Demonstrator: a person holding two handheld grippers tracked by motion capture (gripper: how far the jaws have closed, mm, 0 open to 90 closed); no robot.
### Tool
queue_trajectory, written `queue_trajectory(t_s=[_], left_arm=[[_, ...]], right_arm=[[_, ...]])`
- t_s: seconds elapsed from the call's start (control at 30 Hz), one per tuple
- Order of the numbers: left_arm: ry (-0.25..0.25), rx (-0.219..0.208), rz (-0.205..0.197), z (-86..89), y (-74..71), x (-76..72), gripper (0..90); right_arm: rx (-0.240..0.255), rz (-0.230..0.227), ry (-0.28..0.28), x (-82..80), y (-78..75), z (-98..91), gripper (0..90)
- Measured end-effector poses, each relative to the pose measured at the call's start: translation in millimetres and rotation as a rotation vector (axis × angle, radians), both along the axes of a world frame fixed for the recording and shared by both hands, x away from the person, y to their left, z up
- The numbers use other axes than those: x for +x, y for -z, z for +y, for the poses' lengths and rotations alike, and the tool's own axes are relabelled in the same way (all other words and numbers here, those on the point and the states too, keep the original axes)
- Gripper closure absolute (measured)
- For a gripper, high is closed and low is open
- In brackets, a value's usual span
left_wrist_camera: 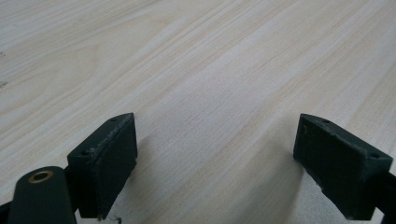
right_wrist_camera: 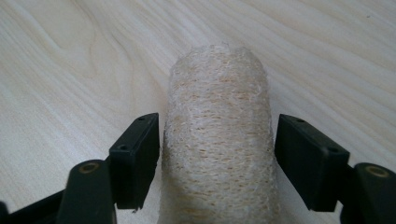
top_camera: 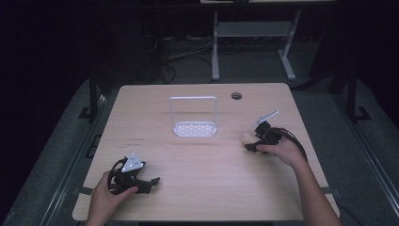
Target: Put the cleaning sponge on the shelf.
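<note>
We see a white wire rack standing upright on the pale wooden bench, with a round cable hole beyond the rack, toward the bench's far edge.

Bare worktop lies between my two hands, open for passing across the middle and near edge. My left claw has its jaws spread wide with only wood grain between them. Between my right claw's jaws sits a fibrous roll, blocking that gap. Farther back a white rack stands upright mid-worktop, with free wood on either side.
</note>
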State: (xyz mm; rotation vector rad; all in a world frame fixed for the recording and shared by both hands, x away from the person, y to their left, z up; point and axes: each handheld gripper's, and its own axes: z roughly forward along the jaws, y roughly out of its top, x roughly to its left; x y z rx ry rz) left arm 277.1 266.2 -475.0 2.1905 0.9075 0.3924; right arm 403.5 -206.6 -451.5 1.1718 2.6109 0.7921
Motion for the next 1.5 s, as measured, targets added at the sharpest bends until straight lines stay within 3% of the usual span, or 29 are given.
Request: queue_trajectory(t_s=[0.2,0.73,1.5], left_arm=[[0.0,0.0,0.0,0.0,0.0,0.0,13.1],[0.0,0.0,0.0,0.0,0.0,0.0,13.1],[0.0,0.0,0.0,0.0,0.0,0.0,13.0]], right_arm=[[-0.001,0.007,-0.006,-0.2,-0.7,0.2,40.5],[0.018,0.0,-0.014,-3.7,-6.9,2.1,40.9],[0.057,-0.04,-0.077,-9.6,-24.4,30.5,41.0]])
